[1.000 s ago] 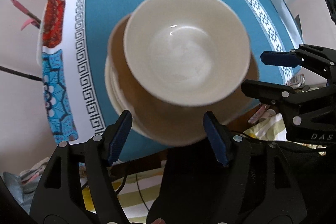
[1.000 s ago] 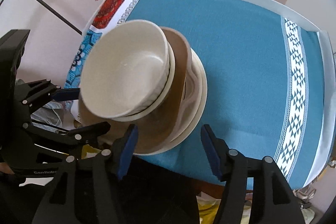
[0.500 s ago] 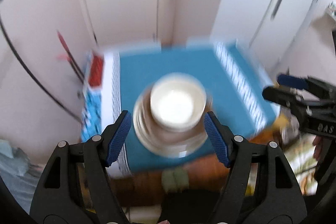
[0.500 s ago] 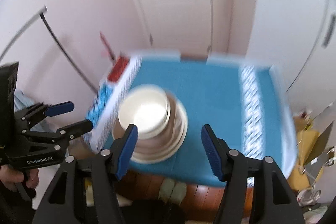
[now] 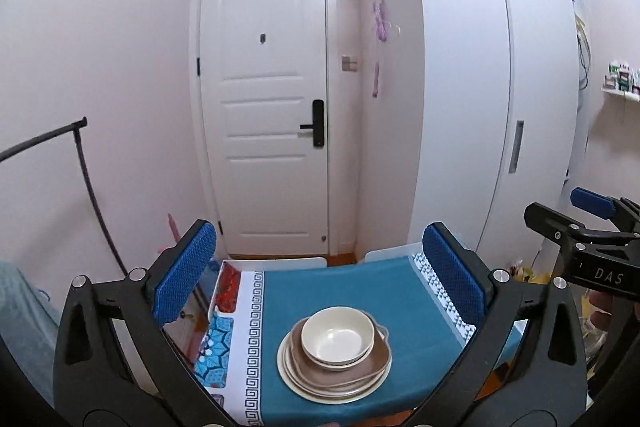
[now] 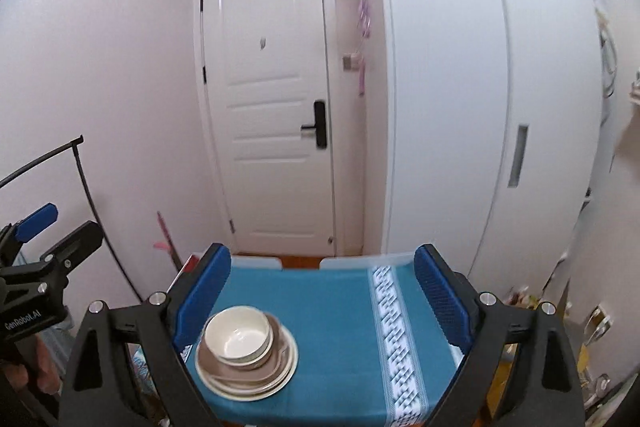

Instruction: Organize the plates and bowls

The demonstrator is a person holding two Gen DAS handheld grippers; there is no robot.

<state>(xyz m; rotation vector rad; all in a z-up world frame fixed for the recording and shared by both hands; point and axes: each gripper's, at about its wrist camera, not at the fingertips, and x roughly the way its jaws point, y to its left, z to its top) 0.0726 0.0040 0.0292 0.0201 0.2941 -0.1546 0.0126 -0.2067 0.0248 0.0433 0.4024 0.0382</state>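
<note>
Since a second ago we pulled both grippers back from the stack | left gripper (image 5: 320, 291) and right gripper (image 6: 320, 299) opening, empty | bowls (image 5: 338, 337) nested on plates (image 5: 332, 375), tablecloth (image 5: 400, 307) 6 o'clock | looks done

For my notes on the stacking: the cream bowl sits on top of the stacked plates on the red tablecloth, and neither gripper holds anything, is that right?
One detail is off: the tablecloth is teal blue, not red. The left wrist view shows the cream bowl on top of the stacked plates on it. The left gripper and right gripper hold nothing; their jaws are opening.
</note>
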